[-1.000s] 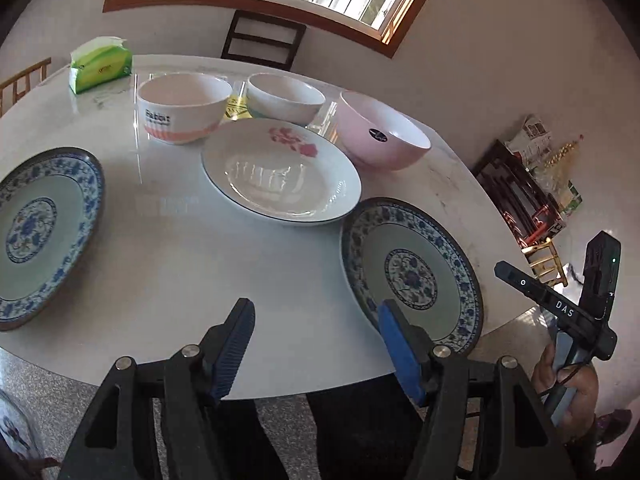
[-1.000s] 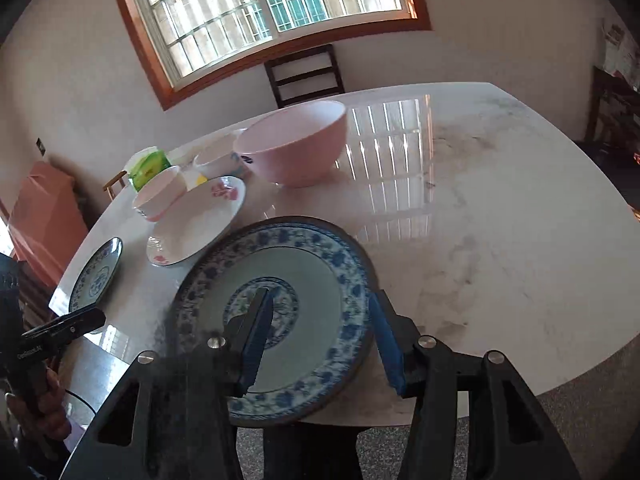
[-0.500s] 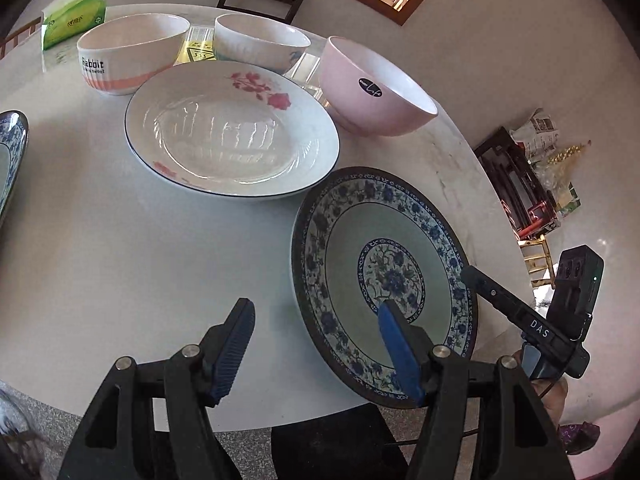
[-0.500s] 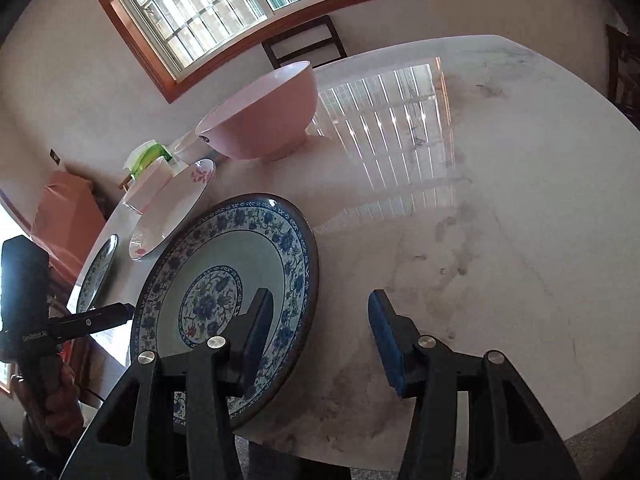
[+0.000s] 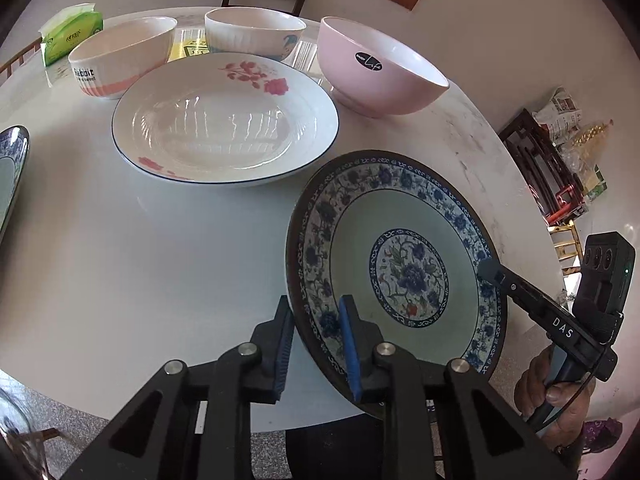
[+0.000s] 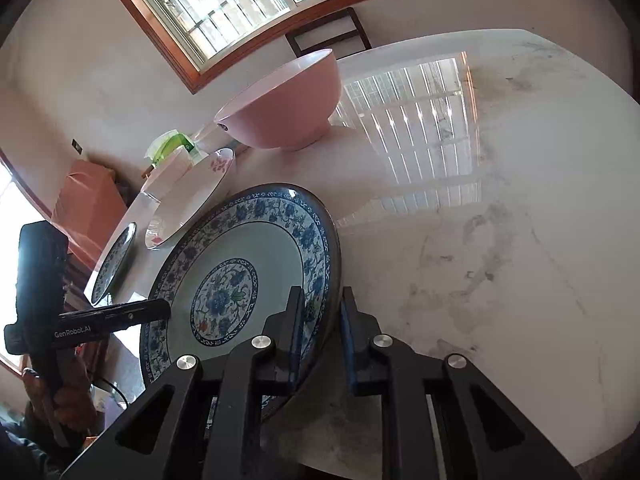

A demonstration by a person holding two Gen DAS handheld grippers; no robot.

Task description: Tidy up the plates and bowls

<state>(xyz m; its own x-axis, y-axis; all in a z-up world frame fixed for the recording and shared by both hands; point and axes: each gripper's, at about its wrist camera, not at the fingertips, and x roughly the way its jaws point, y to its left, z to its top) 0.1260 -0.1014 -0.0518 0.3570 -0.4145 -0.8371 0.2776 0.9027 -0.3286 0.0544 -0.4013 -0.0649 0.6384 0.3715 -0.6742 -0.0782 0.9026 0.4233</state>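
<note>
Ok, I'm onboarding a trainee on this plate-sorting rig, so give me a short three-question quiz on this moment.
1. True or false: both grippers have their jaws around the rim of the same blue-patterned plate.
2. Multiple choice: what lies directly beyond that plate toward the bowls in the left wrist view? A) a green tissue pack B) a white plate with red flowers C) a glass
3. How many bowls stand on the table?

Key
1. True: the left gripper and right gripper are closing on opposite edges.
2. B, the white plate with red flowers.
3. Three: pink bowl and two white bowls.
</note>
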